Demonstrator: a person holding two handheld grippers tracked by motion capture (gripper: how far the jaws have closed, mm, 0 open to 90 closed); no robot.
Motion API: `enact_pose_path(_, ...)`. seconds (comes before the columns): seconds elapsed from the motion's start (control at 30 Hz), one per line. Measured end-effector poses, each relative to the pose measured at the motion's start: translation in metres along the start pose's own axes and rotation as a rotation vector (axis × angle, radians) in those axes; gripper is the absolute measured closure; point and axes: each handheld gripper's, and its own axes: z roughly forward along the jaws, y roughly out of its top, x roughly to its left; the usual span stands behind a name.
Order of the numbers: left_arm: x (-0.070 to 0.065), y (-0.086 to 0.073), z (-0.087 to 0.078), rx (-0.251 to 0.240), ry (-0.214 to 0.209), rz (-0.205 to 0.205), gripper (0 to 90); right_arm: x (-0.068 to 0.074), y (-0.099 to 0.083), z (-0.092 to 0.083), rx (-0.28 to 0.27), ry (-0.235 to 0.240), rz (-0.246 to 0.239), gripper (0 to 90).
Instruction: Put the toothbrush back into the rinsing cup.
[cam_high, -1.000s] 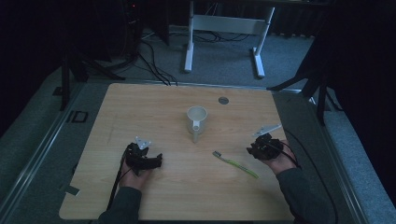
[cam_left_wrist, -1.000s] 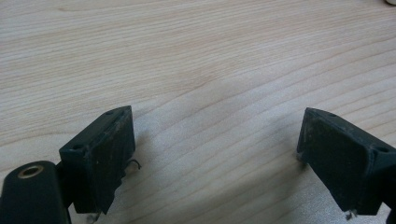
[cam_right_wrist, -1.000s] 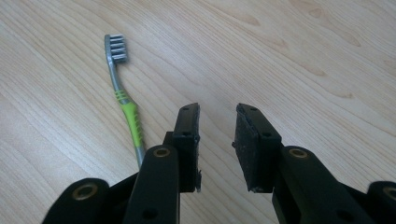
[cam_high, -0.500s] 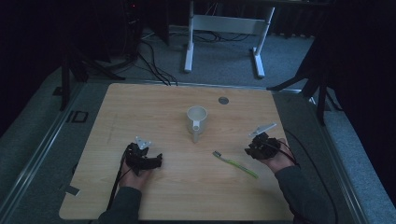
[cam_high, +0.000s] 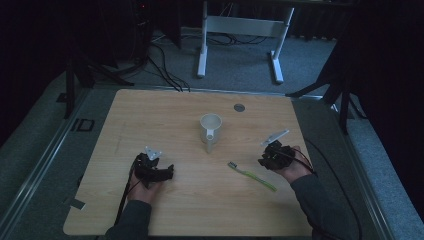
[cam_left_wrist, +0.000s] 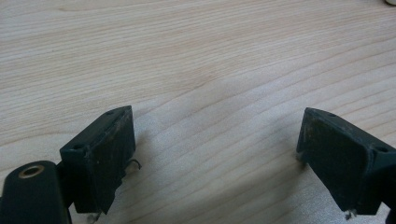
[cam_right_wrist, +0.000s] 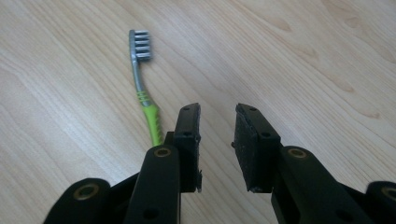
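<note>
Green-handled toothbrush (cam_right_wrist: 145, 100) lies on the desk (cam_high: 165, 120) at ten o'clock of the right tool (cam_right_wrist: 217, 130), whose jaws stand apart, empty; left tool (cam_left_wrist: 212, 149) gapes wide.

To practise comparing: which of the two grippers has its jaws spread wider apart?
The left gripper: its jaws stand far apart over bare wood, while the right gripper shows a narrow gap beside the toothbrush.

A pale wooden bench (cam_high: 165, 120) with rounded corners carries a few things. A white mug (cam_high: 210, 128) stands upright near the middle, its handle turned toward the near edge. A toothbrush (cam_high: 251, 175) with a green handle lies flat to the right of it and nearer the person, well apart from the mug, its bristle head toward the mug. A small round grey disc (cam_high: 239, 107) sits toward the far edge.
</note>
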Motion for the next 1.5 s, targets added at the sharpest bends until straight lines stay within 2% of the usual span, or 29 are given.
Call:
enact_pose_path(0.27,0.0,0.0,0.0,0.0,0.0,0.0,11.9,0.005,0.007,0.004,0.039,0.036,-0.025,71.4)
enact_pose_path(0.6,0.0,0.0,0.0,0.001,0.001,0.001,11.9,0.007,0.012,0.006,0.057,0.044,-0.033,72.4)
enact_pose_path(1.5,-0.001,0.0,0.0,0.0,-0.009,0.01,11.9,0.016,0.028,0.01,0.161,0.078,-0.08,76.5)
